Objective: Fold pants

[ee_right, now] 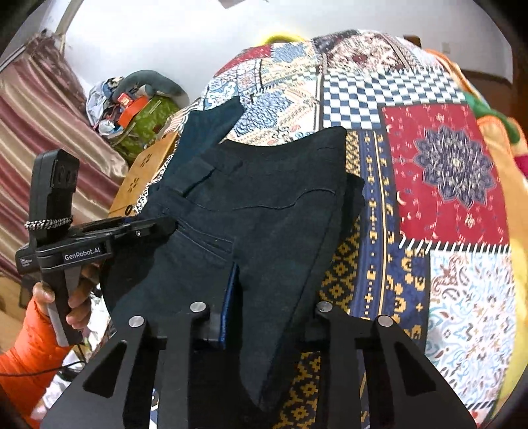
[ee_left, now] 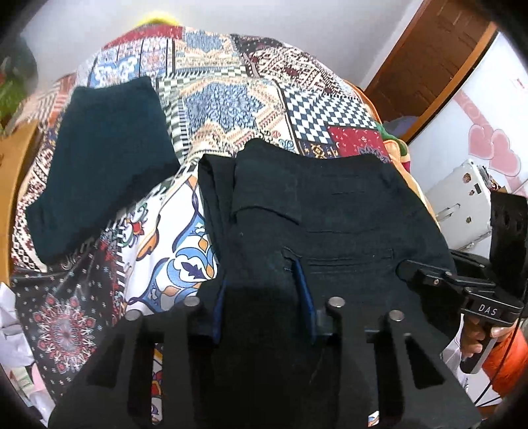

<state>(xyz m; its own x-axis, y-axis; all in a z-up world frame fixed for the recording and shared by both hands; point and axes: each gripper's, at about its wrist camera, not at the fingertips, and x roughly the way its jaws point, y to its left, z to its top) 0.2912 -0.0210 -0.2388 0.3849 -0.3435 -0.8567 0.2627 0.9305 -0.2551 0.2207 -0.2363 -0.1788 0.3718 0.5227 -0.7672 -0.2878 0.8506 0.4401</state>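
Two grippers are working: my left gripper (ee_left: 260,297), marked "GenRobot.AI", and right gripper (ee_right: 260,303), marked "DAS", are both standing open over folded black pants (ee_left: 313,211) on the patchwork bedspread's (ee_left: 231,109) near edge.

We are seeing a patchwork bedspread (ee_left: 231,109) covering the bed. A striped curtain (ee_right: 36,132) is hanging left; a wooden door (ee_left: 425,56) is standing by the white wall (ee_left: 280,16).

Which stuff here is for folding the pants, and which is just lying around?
For the job:
- black pants
- left gripper
- right gripper
- patchwork bedspread they lie on

Just lying about:
- folded dark teal garment
- green bag with clutter
- striped curtain
- white device beside the bed
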